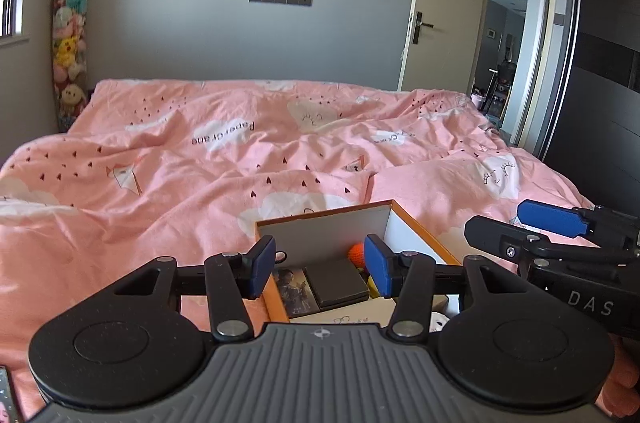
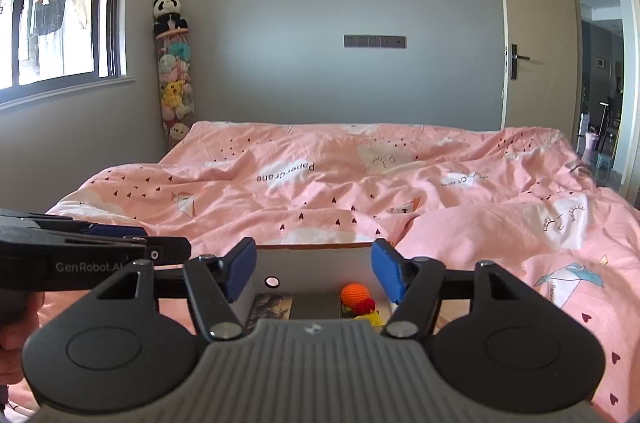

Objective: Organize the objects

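**On the bed: both claws released above the open box**

Over the pink quilt (image 1: 168, 159) of the bed, an open cardboard box (image 1: 416, 235) with orange outer walls and white inner walls sits near the bed's near edge. Both wrist views look down into it.

Left claw (image 1: 322, 265): blue pads apart, nothing between them, no contact with any item. It hangs over the box opening. Released.

Right claw (image 2: 314, 273): blue pads apart, gap empty, positioned above the box's near side. Released. In the left wrist view it shows at the right edge, just beside the box's right wall.

Box contents, as far as visible:
- orange crocheted ball (image 2: 355, 291) by the far wall, right of centre
- small red and yellow crocheted pieces (image 2: 366, 311) just beside the ball, touching it or nearly so; cannot tell which
- dark grey flat case (image 1: 340, 281) lying on the box floor
- picture card (image 1: 298, 293) showing a figure, lying flat just left of the grey case
- small round white-and-black item (image 2: 272, 281) against the far wall at left; identity unclear

Lower box contents are hidden by the claw bodies.

Background: grey wall, tall clear column of plush toys (image 2: 176, 91) topped by a panda plush (image 2: 169, 10), window at left, open door (image 2: 528, 35) at right.
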Demonstrator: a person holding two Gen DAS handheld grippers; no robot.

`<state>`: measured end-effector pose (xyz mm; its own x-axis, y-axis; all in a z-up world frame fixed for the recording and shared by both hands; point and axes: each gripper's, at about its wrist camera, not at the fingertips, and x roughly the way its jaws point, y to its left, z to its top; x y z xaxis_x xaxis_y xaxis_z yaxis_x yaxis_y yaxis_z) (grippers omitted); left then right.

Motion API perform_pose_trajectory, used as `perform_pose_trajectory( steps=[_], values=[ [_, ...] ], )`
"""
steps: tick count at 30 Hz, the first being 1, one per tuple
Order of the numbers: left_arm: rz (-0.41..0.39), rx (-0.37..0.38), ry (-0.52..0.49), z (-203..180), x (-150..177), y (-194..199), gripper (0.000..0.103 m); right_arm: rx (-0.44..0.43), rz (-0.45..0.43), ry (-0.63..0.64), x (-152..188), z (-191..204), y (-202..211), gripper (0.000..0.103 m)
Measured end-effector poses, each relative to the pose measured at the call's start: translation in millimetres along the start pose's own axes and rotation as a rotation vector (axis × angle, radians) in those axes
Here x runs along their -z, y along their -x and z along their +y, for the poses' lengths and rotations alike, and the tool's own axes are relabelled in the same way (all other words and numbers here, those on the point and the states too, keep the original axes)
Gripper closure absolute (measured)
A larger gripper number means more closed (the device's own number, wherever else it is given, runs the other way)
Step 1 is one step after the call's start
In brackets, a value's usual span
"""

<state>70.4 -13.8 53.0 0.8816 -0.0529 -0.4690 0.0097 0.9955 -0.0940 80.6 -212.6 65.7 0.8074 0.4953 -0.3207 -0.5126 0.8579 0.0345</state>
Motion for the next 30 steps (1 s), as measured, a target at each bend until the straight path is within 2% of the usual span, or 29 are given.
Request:
perform_pose_trajectory(
  steps=[3, 5, 8, 10, 16, 21, 27, 30],
  values=[
    [-0.062, -0.005, -0.023, -1, 5, 18, 0.035, 0.014, -0.016, -0.005, 6, 5, 11, 0.035],
    [-0.107, -0.015, -0.050, -2, 10, 27, 0.029, 0.026, -0.015, -0.014, 11, 8, 16, 0.028],
    [-0.150, -0.034, -0.060, -3, 17, 36, 0.023, 0.045, 0.022, -0.001, 21, 15, 15, 0.026],
    [-0.155, -0.039, -0.059, -2, 23, 39, 0.016, 0.048, 0.047, 0.016, 29, 21, 13, 0.025],
    [-0.090, -0.084, -0.062, 6, 38, 30, 0.015, 0.101, 0.087, 0.036, 51, 29, 5, 0.022],
    [-0.022, -0.088, -0.094, 5, 51, 22, 0.013, 0.107, 0.137, 0.030, 65, 30, 0, 0.022],
    [0.089, -0.085, -0.040, 10, 74, 14, 0.013, 0.118, 0.182, 0.019, 80, 30, -3, 0.022],
    [0.120, -0.090, -0.008, 13, 82, 12, 0.012, 0.123, 0.201, 0.009, 86, 29, -4, 0.022]
  ],
)
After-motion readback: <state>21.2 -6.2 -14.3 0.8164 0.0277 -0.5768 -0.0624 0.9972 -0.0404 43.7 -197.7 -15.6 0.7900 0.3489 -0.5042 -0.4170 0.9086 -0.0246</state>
